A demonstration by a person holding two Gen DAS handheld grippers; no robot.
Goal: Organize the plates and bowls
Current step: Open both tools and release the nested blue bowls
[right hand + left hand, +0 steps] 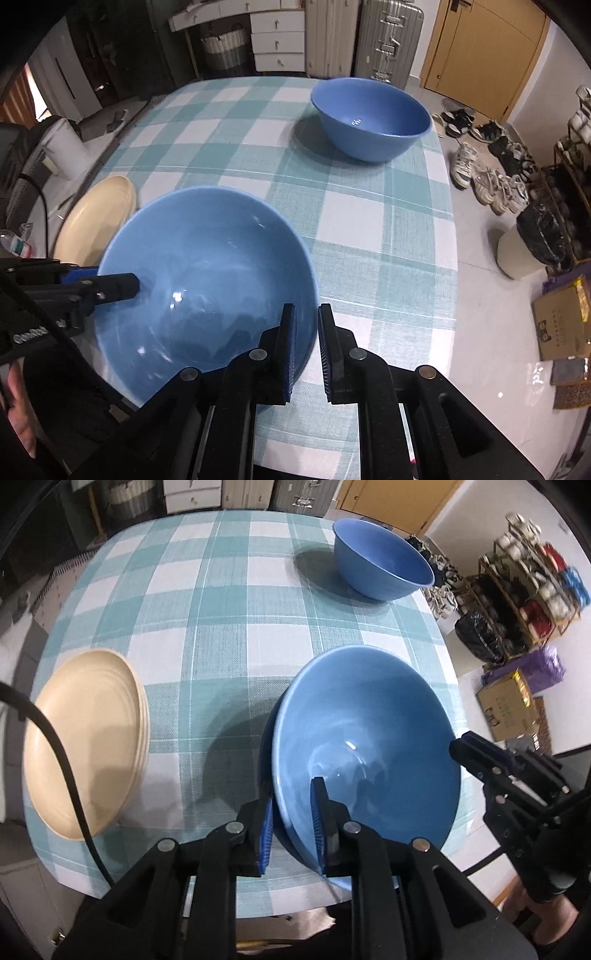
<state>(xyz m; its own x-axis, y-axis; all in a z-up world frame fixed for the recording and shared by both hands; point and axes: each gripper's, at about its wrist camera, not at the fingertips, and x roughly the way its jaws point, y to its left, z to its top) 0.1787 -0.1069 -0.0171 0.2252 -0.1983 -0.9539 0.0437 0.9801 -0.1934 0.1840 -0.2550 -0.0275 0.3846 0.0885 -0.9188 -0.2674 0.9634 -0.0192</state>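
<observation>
Left wrist view: checked tablecloth (pixel 221 620) covers the table. Near blue bowl (pixel 365 738) sits at the front edge, far blue bowl (pixel 384 565) at the back right, cream plate stack (pixel 88 734) on the left. Left gripper (pixel 291 825) and right gripper (pixel 306 347) each straddle the near bowl's rim, jaws narrow; pad contact unclear.

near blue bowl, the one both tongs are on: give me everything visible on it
The near blue bowl is a deep, round, glossy bowl, ceramic by its look, empty, with highlights inside. It looks tilted over the checked tablecloth, near the table's front edge. The left tongs straddle its rim on one side, the right tongs on the opposite side, each with one finger inside and one outside. Whether its base touches the cloth cannot be told. Cream plates lie beside it, apart.
</observation>
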